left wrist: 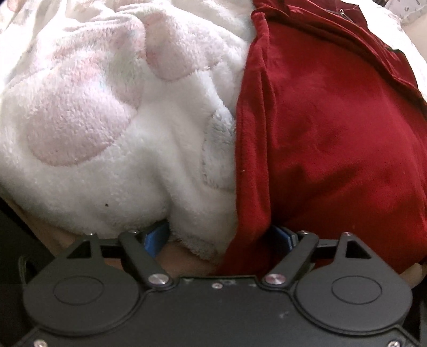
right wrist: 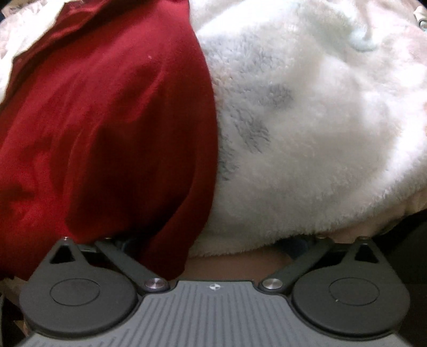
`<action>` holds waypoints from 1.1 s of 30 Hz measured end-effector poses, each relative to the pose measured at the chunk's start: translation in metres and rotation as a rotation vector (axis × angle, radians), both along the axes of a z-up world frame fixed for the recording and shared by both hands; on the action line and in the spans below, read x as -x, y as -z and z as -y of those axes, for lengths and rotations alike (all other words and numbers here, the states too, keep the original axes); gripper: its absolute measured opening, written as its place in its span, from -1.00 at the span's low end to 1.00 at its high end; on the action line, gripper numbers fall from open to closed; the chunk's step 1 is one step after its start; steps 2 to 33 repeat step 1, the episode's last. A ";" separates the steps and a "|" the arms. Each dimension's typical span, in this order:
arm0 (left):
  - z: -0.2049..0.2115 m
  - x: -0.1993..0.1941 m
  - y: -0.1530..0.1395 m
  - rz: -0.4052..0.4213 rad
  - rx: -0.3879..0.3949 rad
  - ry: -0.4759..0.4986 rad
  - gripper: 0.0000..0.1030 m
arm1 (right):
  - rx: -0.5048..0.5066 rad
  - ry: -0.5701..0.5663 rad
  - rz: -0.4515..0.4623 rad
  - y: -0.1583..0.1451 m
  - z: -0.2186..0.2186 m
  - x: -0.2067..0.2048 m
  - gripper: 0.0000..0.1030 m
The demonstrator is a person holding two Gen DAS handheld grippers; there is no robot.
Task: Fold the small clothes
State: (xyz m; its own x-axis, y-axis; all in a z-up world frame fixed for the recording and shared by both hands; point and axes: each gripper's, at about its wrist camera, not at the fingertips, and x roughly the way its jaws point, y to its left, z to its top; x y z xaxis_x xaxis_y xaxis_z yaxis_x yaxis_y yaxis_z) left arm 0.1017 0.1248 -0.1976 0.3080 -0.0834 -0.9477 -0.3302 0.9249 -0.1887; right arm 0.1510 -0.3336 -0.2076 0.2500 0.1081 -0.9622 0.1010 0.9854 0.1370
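A red garment (left wrist: pixel 333 128) lies over a fluffy white blanket with pink patches (left wrist: pixel 93 128). In the left wrist view the left gripper (left wrist: pixel 221 235) is pushed under the near edge where red cloth and blanket meet; its blue fingers (left wrist: pixel 157 237) stand wide apart and their tips are hidden by fabric. In the right wrist view the red garment (right wrist: pixel 101 128) is on the left and the white blanket (right wrist: pixel 320 133) on the right. The right gripper (right wrist: pixel 208 245) is likewise under the cloth edge, jaws wide apart, fingertips hidden.
A tan surface (left wrist: pixel 184 261) shows under the cloth edge, also in the right wrist view (right wrist: pixel 234 264). A zipper pull (left wrist: pixel 341 10) shows at the red garment's far end. Pale patterned fabric (left wrist: pixel 411 13) lies beyond.
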 end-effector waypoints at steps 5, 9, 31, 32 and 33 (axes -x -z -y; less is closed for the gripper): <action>0.001 0.001 0.001 0.008 -0.006 0.001 0.63 | -0.001 0.006 -0.008 0.001 0.000 -0.002 1.00; 0.001 0.001 0.001 0.008 -0.006 0.001 0.63 | -0.001 0.006 -0.008 0.001 0.000 -0.002 1.00; 0.001 0.001 0.001 0.008 -0.006 0.001 0.63 | -0.001 0.006 -0.008 0.001 0.000 -0.002 1.00; 0.001 0.001 0.001 0.008 -0.006 0.001 0.63 | -0.001 0.006 -0.008 0.001 0.000 -0.002 1.00; 0.001 0.001 0.001 0.008 -0.006 0.001 0.63 | -0.001 0.006 -0.008 0.001 0.000 -0.002 1.00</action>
